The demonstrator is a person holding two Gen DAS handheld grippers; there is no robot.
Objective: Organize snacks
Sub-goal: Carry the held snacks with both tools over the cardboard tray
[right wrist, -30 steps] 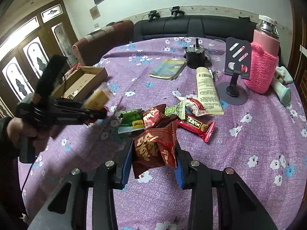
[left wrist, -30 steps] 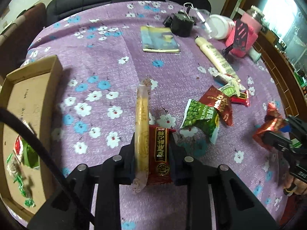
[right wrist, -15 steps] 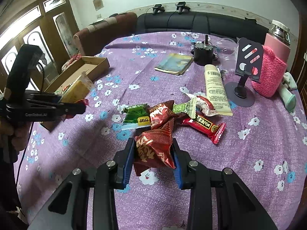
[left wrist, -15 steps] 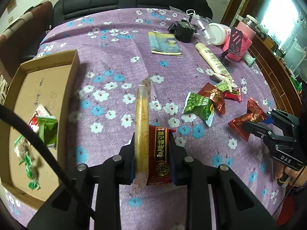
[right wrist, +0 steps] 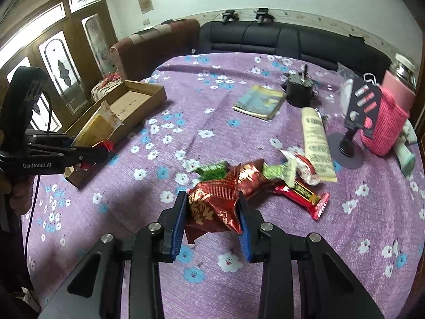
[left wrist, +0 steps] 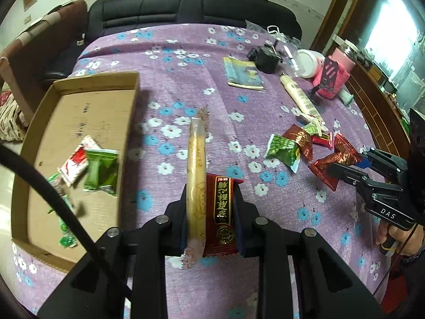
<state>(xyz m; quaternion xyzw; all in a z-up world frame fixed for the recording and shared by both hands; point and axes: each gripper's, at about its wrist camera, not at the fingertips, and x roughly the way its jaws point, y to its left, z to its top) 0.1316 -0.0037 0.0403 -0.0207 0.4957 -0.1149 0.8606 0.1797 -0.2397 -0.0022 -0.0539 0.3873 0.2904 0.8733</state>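
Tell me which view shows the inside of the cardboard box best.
The left wrist view: it looks down into the box, showing the floor and the green and red-white packets lying in it. The right wrist view shows the box from the side at a low angle, partly behind the left tongs, contents hidden.

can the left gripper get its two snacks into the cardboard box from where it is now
Probably yes. The left gripper is shut on the yellow bar and red packet, and the open-topped cardboard box lies just to its left with nothing between.
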